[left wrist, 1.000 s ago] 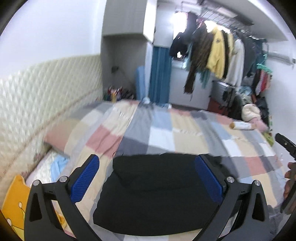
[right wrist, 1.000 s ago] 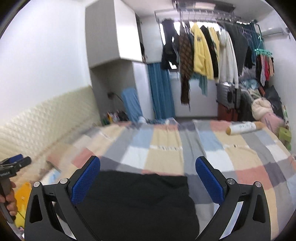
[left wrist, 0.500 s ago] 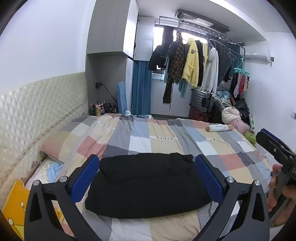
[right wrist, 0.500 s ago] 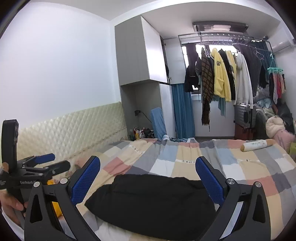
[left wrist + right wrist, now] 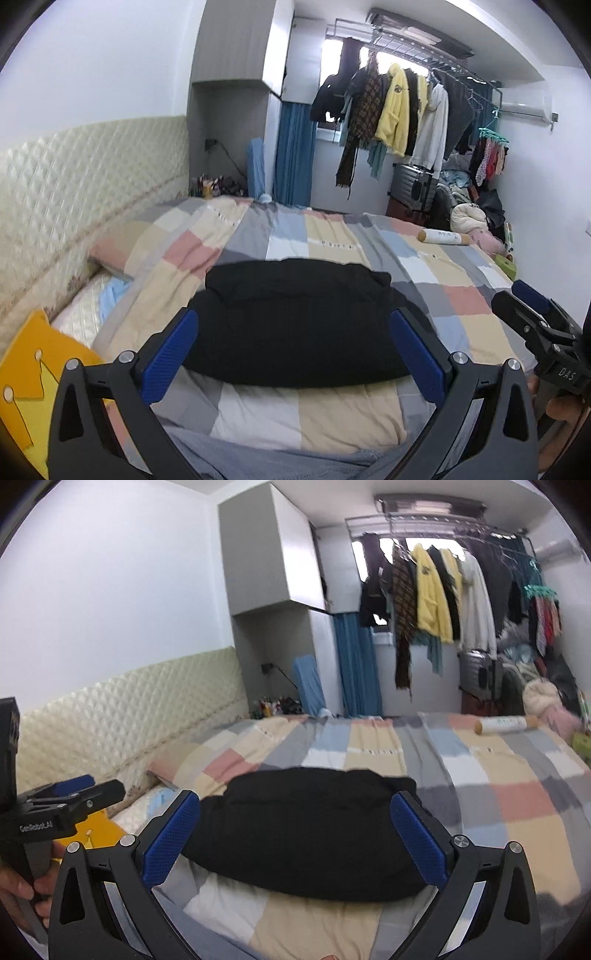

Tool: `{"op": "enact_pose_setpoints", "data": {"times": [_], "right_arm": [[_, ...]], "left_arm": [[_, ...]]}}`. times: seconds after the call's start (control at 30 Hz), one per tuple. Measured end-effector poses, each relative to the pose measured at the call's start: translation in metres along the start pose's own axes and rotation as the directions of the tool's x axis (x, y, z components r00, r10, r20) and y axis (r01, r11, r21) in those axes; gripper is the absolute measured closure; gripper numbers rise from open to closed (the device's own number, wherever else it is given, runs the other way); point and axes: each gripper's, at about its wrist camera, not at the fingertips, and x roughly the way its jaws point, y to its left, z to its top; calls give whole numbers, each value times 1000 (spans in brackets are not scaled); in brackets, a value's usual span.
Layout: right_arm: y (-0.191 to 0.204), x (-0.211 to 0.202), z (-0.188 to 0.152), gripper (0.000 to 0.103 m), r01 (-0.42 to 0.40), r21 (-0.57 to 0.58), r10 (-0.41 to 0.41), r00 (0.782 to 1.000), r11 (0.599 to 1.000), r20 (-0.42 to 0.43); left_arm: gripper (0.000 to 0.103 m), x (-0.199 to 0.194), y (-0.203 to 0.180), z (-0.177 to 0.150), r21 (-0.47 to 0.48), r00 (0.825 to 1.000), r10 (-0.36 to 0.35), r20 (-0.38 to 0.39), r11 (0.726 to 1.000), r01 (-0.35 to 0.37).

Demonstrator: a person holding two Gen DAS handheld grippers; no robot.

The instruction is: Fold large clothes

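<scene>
A black garment lies folded into a compact rectangle on the checkered bedspread; it also shows in the right wrist view. My left gripper is open and empty, held above the bed's near edge in front of the garment. My right gripper is open and empty, also in front of the garment and not touching it. The right gripper shows at the right edge of the left wrist view. The left gripper shows at the left edge of the right wrist view.
A padded headboard runs along the left wall. A pillow and a yellow cushion lie at the bed's left side. A rolled white tube lies at the far right of the bed. Hanging clothes and a suitcase stand beyond.
Both grippers pulled back and up from the garment one second ago, then dipped slightly. The folded garment has not moved.
</scene>
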Motion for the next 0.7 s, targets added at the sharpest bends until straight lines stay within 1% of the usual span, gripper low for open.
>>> {"op": "enact_pose_setpoints", "data": {"times": [0.1, 0.23, 0.37, 0.43, 0.5, 0.63, 0.7], "right_arm": [[-1, 0, -13, 0, 8, 11, -8, 1000, 1000, -24], [-4, 3, -24, 0, 38, 6, -37, 998, 999, -52], [-6, 4, -35, 0, 44, 14, -43, 996, 999, -83], [-8, 4, -40, 0, 34, 13, -33, 995, 999, -98], [-10, 3, -42, 0, 46, 16, -44, 994, 999, -101], [-14, 1, -45, 0, 50, 38, -45, 993, 998, -105], [-12, 0, -45, 0, 53, 32, -50, 993, 998, -103]], "left_arm": [[0, 4, 1, -13, -7, 999, -2, -38, 1000, 2], [0, 4, 4, -22, -12, 999, 17, -51, 1000, -17], [0, 7, 6, -32, -25, 998, 14, -69, 1000, -15], [0, 9, 8, -36, -34, 997, -9, -82, 999, 6], [0, 10, 11, -38, -58, 995, -29, -90, 998, 24], [0, 9, 11, -39, -53, 996, 2, -85, 999, -6], [0, 10, 9, -41, -50, 995, -7, -95, 999, 2]]}}
